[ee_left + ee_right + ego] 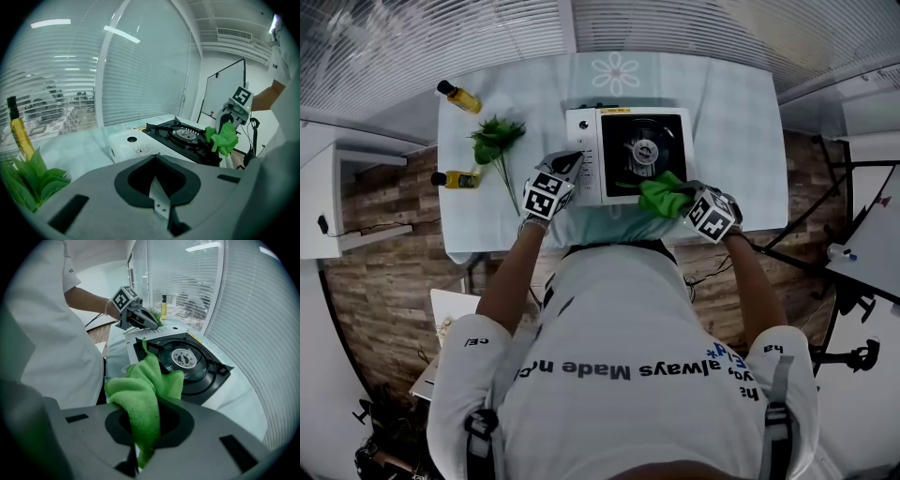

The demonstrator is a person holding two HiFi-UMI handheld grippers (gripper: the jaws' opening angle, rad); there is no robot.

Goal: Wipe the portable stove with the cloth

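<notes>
The portable stove (609,155) is white with a black burner well and sits on the table in front of me. My right gripper (686,201) is shut on a green cloth (662,195). The cloth (146,389) bunches out of the jaws and lies against the near edge of the black burner well (187,363). My left gripper (571,166) is at the stove's white control side, and its fingers (149,322) look closed together with nothing between them. From the left gripper view the stove (140,140) lies just ahead and the cloth (224,138) hangs at its far side.
Two bottles of yellow liquid (459,97) (457,178) and a leafy green sprig (497,142) lie on the table (727,112) left of the stove. Window blinds run behind the table. A whiteboard (225,91) stands off to the right.
</notes>
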